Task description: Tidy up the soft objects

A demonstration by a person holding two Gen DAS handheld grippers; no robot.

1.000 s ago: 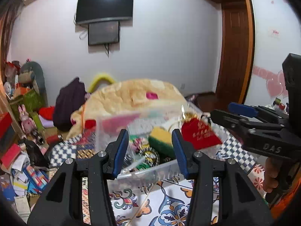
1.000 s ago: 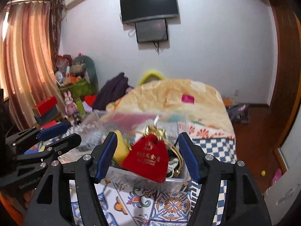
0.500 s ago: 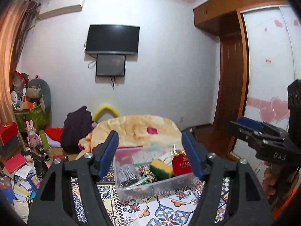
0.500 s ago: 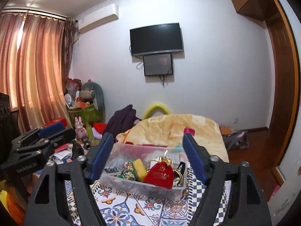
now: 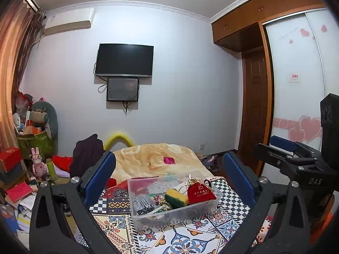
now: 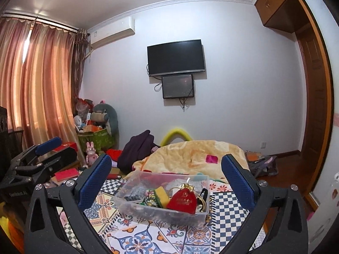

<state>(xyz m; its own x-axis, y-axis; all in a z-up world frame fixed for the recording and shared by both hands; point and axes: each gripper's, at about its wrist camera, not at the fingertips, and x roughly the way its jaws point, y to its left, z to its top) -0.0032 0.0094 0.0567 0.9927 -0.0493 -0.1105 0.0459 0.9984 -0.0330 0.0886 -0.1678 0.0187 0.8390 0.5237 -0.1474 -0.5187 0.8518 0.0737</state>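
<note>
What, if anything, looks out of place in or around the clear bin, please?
Nothing is spilled or damaged. The clear bin sits upright on the patterned cloth, though its contents are jumbled: the red pouch leans against the yellow sponge.

White wall [image 5: 180,84], mounted TV [image 5: 124,60], pink curtains [image 6: 36,89], wooden wardrobe [image 5: 243,27]

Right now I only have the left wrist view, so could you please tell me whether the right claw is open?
Observer: Yes, the right claw is wide open and empty, its jaws framing the clear plastic bin.
Operator: Thank you. What lies nearest to it inside?
Observer: The red velvet drawstring pouch leans on the bin's near wall, towards the right end.
Operator: And beside it?
Observer: The yellow-and-green sponge sits just left of the pouch.
</note>
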